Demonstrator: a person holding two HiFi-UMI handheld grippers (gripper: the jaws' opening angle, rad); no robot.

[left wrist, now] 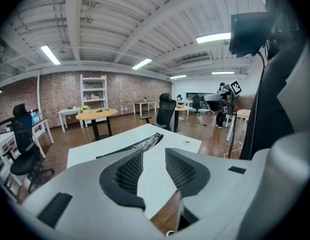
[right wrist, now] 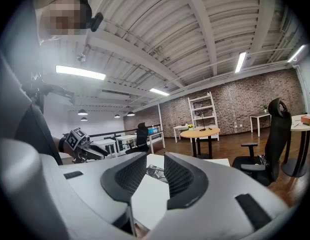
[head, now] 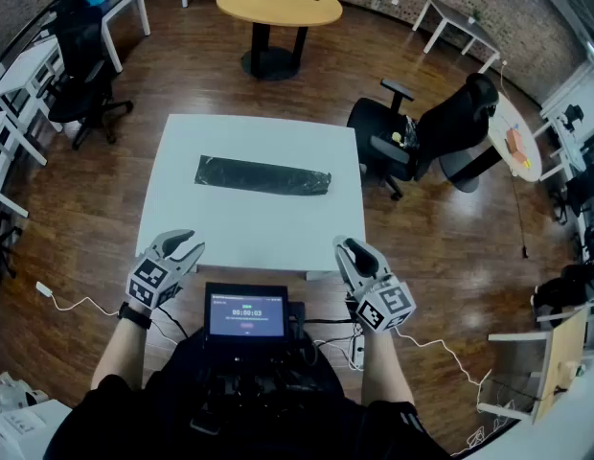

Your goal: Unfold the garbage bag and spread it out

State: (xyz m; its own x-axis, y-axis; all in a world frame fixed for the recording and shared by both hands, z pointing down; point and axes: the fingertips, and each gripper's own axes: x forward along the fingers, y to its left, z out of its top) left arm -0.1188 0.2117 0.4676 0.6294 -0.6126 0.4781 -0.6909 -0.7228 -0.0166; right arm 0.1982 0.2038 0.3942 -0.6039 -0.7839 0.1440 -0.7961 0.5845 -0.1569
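Left hand-held gripper (head: pixel 190 245) and right hand-held gripper (head: pixel 351 248) hover empty, jaws slightly apart. Folded garbage bag (head: pixel 263 175) lies flat on the table (head: pixel 259 228); a pinch may slip off or drag it whole.

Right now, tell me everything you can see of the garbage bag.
The garbage bag is black, glossy, thin-looking plastic, still folded into a long, narrow, wrinkled strip. It lies flat on the white table, around the middle and toward the far side. It runs left to right in the head view, with its right end slightly nearer. Only the table touches it.
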